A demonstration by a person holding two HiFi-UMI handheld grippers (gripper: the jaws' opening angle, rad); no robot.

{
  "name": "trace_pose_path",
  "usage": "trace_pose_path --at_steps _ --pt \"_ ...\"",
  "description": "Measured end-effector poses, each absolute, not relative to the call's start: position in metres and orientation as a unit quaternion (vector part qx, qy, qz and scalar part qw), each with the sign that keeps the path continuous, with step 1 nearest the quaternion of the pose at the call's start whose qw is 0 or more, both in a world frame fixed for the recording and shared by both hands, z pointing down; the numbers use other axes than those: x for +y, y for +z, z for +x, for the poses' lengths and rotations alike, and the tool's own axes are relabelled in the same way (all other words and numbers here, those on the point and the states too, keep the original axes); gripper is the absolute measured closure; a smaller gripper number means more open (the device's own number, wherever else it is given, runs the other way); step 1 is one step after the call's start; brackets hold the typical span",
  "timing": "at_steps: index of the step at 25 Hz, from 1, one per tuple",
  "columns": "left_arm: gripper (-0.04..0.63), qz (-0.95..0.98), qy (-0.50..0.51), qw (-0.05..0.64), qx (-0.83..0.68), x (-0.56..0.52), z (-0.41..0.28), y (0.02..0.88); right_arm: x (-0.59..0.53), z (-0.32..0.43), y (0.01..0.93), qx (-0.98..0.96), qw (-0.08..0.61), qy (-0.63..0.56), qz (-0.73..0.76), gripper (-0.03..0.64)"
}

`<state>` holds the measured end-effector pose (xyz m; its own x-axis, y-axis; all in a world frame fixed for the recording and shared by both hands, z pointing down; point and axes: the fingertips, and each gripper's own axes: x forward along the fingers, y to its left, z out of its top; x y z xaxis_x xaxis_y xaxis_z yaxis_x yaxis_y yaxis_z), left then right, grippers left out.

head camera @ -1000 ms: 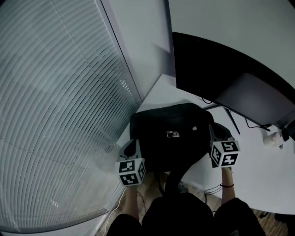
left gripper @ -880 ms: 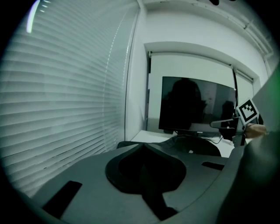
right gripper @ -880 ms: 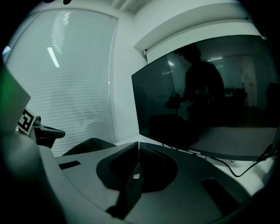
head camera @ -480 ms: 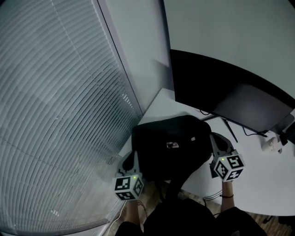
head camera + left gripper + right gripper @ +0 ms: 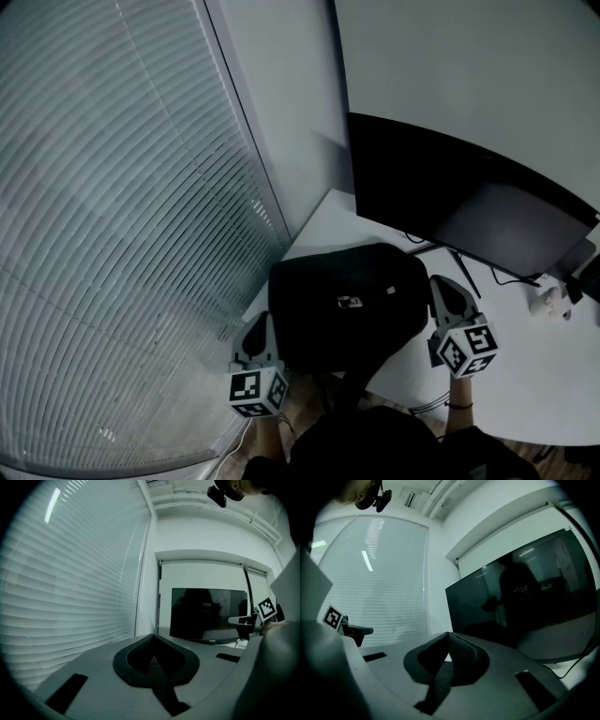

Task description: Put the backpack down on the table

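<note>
Head view alone shows the backpack (image 5: 343,302): a black bag lying on the near-left corner of the white table (image 5: 525,375). It is close to the window blinds (image 5: 112,234) and in front of the dark monitor (image 5: 441,187). A dark strap (image 5: 350,377) trails from the bag toward the person. The left gripper (image 5: 262,320) sits just beside the bag's left edge and the right gripper (image 5: 441,281) just beside its right edge. Whether either one touches the bag cannot be told from here.

Left gripper view looks along its own jaws, whose tips meet in a point with nothing held between them. Beyond them are the blinds, the monitor and, at the far right, the marker cube (image 5: 266,609) of the other gripper.

Right gripper view shows the same for its jaws: tips together and empty. It catches the left gripper's marker cube (image 5: 332,617) at its left edge, and the monitor fills its right side.
</note>
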<state>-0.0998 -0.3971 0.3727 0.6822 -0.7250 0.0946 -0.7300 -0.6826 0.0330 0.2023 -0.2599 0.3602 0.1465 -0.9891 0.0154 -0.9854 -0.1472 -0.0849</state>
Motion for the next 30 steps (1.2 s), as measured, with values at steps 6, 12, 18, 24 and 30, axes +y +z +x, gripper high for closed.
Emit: trace_pose_path --at_steps 6,12,18,24,30 --pt "0.58 0.914 0.04 0.027 -0.403 -0.393 -0.1 0.365 -0.262 0.201 0.36 0.668 0.006 -0.037 -0.744 0.603" --pt "0.58 0.91 0.04 0.031 -0.411 -0.396 -0.104 0.373 -0.268 0.205 0.362 0.674 0.005 -0.03 -0.739 0.603" --pt "0.58 0.906 0.051 0.022 -0.42 -0.396 -0.106 0.374 -0.269 0.21 0.367 0.671 -0.006 -0.025 -0.741 0.604" --pt "0.579 0.9 0.068 0.033 -0.429 -0.399 -0.108 0.381 -0.271 0.213 0.371 0.668 -0.013 -0.028 -0.743 0.603" --pt "0.579 0.9 0.07 0.032 -0.429 -0.401 -0.107 0.392 -0.27 0.222 0.373 0.662 0.001 -0.025 -0.749 0.604"
